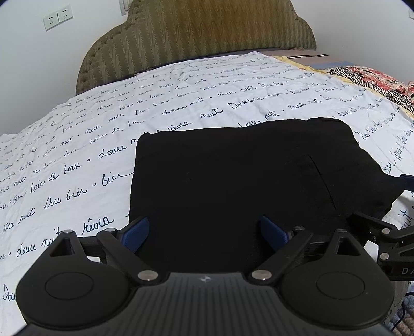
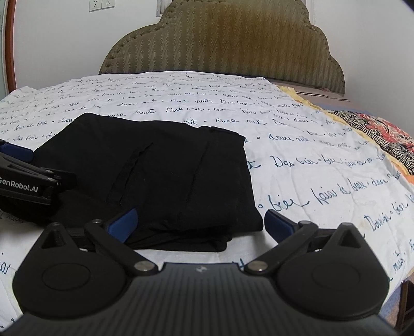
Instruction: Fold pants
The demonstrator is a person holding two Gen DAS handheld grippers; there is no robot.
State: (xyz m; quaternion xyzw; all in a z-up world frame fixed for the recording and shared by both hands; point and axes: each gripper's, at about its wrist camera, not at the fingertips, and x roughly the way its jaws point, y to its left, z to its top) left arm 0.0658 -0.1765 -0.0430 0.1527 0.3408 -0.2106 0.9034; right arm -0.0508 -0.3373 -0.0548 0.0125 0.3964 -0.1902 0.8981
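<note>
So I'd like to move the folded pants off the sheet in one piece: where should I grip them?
Probably the stacked near edge of the black pants, from the front, low along the sheet. The layers end there, so the open right gripper could pinch them all together.

So the bed is covered with a white sheet (image 1: 90, 144) printed all over in dark blue cursive writing, a bit wrinkled. Behind it there's an olive-green padded headboard (image 2: 233, 49) with a zigzag texture and a scalloped, studded edge, up against a plain white wall (image 1: 33, 77). Two white wall sockets (image 1: 57, 17) sit side by side up left. Off to the right edge lies a zebra-and-red-floral blanket (image 2: 372, 129), with a yellow layer (image 2: 292, 93) peeking out beside the sheet.
</note>
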